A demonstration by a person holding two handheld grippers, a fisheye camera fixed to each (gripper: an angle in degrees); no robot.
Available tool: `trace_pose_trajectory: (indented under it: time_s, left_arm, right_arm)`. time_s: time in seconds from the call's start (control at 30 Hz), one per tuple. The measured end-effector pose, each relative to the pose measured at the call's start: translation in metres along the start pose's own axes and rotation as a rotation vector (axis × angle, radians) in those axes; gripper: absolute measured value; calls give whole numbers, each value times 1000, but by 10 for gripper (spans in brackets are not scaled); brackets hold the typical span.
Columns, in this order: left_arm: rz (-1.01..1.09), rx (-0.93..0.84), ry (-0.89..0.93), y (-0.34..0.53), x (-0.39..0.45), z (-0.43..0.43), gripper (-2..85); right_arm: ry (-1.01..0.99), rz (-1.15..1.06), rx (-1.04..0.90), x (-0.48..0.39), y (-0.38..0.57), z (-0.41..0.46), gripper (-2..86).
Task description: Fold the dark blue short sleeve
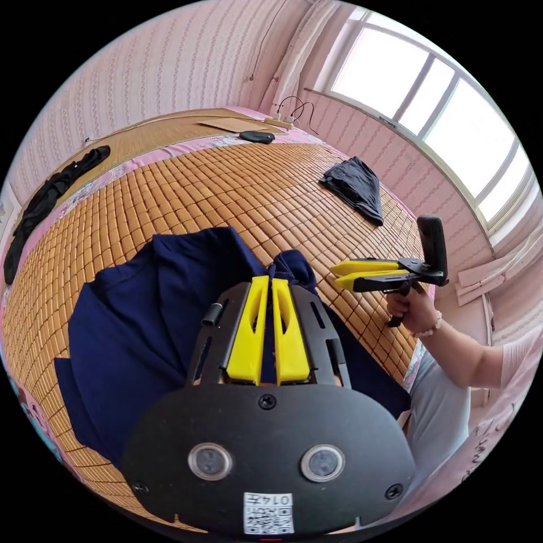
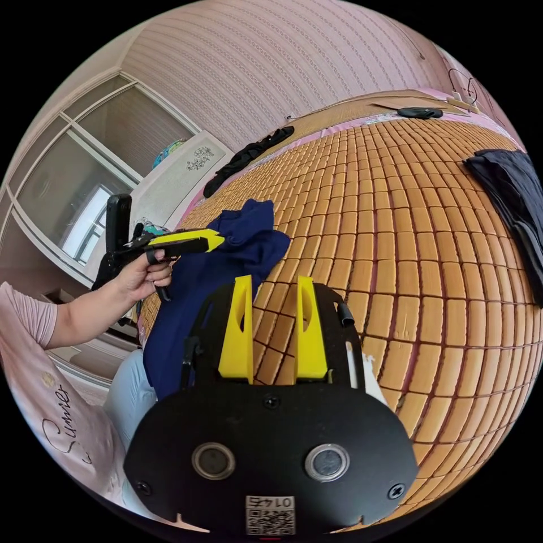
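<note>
Our left tongs (image 1: 270, 278) pinch a bunched fold of the dark blue shirt (image 1: 153, 328). Our right tongs (image 2: 274, 280) hang spread over the bamboo mat (image 2: 396, 237) beside it. We judge the shirt light, limp and prone to sagging, so we would take hold at a hem corner.

Bed before me under a woven bamboo mat (image 1: 237, 186), pink sheet edging (image 1: 169, 150) at the far side. Pink striped wallpaper (image 1: 169, 62) all round. Big bright window (image 1: 430, 107) on my right; glass-fronted cabinet (image 2: 85, 175) on my left.
</note>
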State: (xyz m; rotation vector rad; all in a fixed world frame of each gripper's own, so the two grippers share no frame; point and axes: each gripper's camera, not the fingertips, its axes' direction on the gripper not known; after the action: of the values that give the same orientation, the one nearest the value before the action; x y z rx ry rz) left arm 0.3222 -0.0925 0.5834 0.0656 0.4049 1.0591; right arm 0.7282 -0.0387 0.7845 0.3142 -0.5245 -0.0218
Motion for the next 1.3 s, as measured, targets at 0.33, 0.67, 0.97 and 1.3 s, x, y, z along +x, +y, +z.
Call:
trace_pose_trajectory:
  time_s: [0.33, 0.67, 0.97, 1.3]
  left_arm:
    - [-168, -24, 92, 29, -47, 49, -8]
    - [-89, -31, -60, 18, -25, 67, -9]
    - [-132, -20, -5, 13, -34, 77, -10]
    - [-168, 220, 113, -60, -23, 42, -10]
  right_arm:
    - [-17, -28, -17, 5, -4, -4, 116]
    - [-109, 81, -21, 5, -29, 9, 103]
    - [-166, 26, 13, -12, -22, -2, 9]
    - [-36, 15, 108, -17, -7, -39, 5]
